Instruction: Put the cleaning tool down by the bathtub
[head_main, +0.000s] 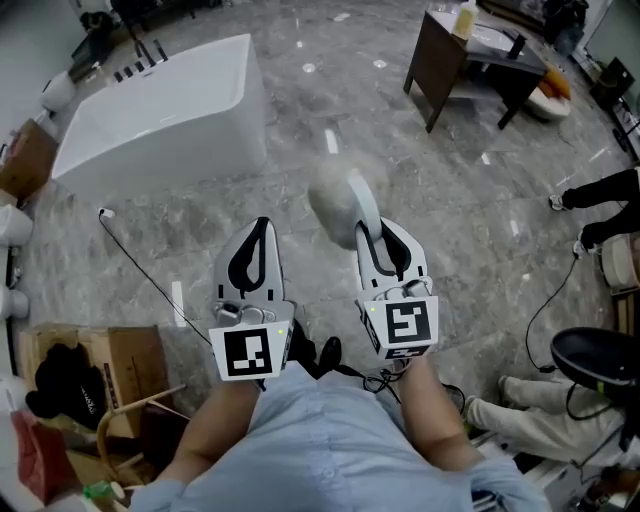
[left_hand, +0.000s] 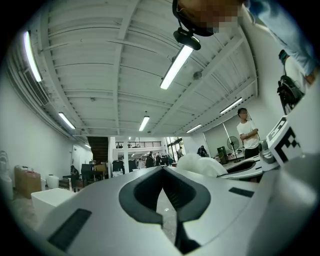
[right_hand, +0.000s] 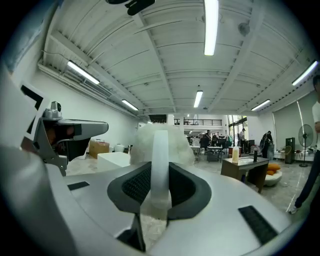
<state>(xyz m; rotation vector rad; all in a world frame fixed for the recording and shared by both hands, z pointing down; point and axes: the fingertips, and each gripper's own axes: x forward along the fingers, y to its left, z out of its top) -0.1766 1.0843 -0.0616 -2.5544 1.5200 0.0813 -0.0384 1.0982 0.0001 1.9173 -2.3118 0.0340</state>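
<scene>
Head view: right gripper (head_main: 374, 232) holds cleaning tool (head_main: 340, 203), its fluffy head blurred, over grey marble floor (head_main: 450, 200), well apart from white bathtub (head_main: 165, 115).
Left gripper view: left gripper (left_hand: 162, 171) jaws clenched, nothing btwn.
Right gripper view: jaws clamp tool's white handle. Fluff hides rm behind. Bathtub left, desk (right_hand: 246, 167) right.

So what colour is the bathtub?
White. The bathtub shows best in the head view.
</scene>
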